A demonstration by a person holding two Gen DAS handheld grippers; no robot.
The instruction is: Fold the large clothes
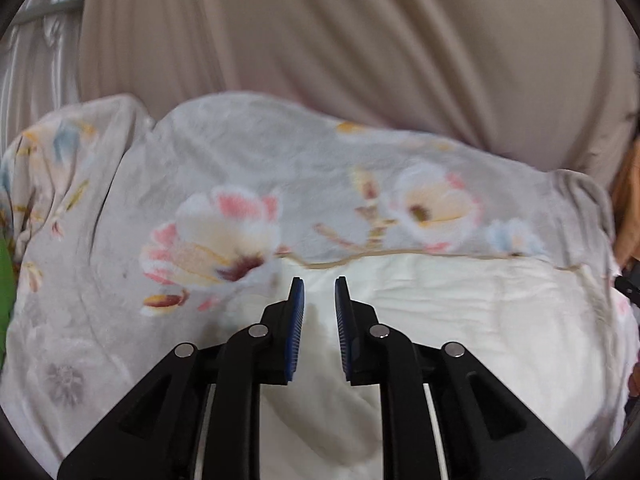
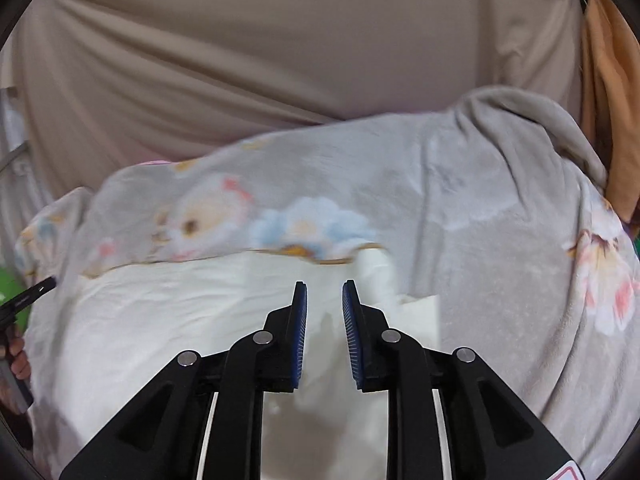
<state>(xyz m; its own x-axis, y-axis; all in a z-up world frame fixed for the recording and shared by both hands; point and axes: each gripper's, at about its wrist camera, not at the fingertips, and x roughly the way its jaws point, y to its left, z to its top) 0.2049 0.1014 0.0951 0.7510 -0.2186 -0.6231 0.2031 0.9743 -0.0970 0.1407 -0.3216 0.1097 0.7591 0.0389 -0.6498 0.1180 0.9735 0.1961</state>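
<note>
- Nearest the lens, the left gripper stands with jaws parted, holding nothing.
- Likewise unclamped, the right gripper frames cream lining at lower centre.
- Floral blanket fills mid-frame, its grey edge turned back, probably mid-fold.
- Beige curtain hangs across the top.

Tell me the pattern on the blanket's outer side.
Grey blanket with pink, cream and blue flowers; clearest in the left wrist view.
</note>
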